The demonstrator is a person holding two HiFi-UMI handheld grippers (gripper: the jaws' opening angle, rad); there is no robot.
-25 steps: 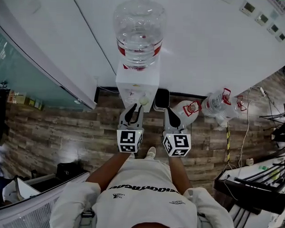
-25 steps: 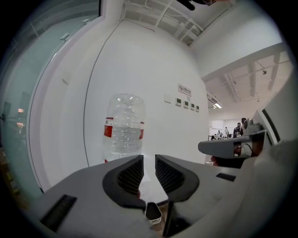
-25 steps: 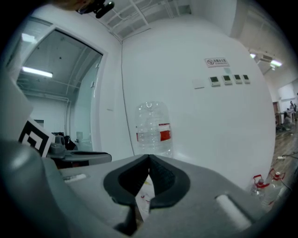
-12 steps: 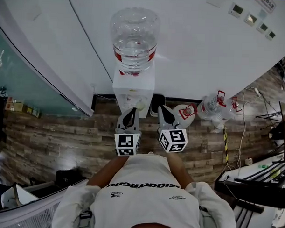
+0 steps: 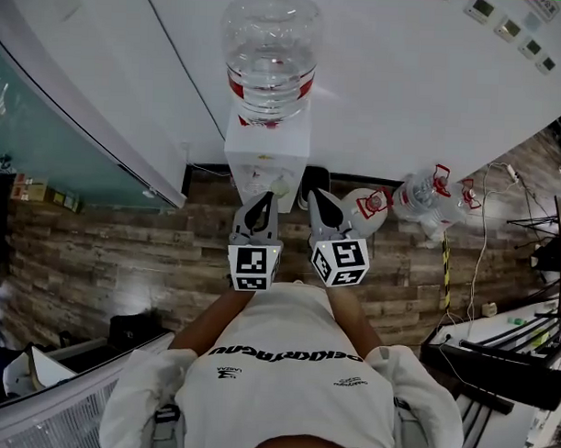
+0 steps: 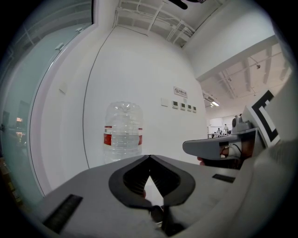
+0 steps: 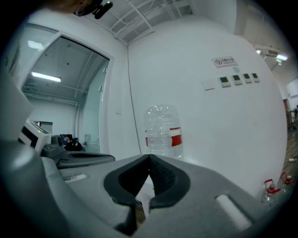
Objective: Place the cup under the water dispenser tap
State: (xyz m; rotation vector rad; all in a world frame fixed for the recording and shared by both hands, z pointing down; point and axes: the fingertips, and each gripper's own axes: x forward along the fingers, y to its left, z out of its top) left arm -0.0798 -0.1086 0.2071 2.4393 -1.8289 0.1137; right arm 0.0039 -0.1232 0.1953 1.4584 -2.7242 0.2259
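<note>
The left gripper (image 5: 264, 201) has its jaws pressed together tip to tip with nothing in them. It points nearly level, a shade downward, straight at the dispenser (image 5: 265, 152), its marker cube facing up and the forearm reaching out from the body. Just right of its tips, at the dispenser's front below the bottle (image 5: 268, 48), sits a small pale round thing that I take for the cup (image 5: 282, 185). It seems to stand in the tap bay, but it is too small to tell whether it is square under the tap, which itself does not show. The right gripper (image 5: 317, 196) is likewise closed and empty, held beside the left, near level, and angled a little inward so that the two tips flank the cup. Neither touches it as far as can be seen. This fits a cup set down and let go as well as one standing there and yet to be handled. Either way, as I judge it, the care lies in keeping the closed tips from nudging the light cup, and in seeing that it stands upright, flat and straight below the tap.
</note>
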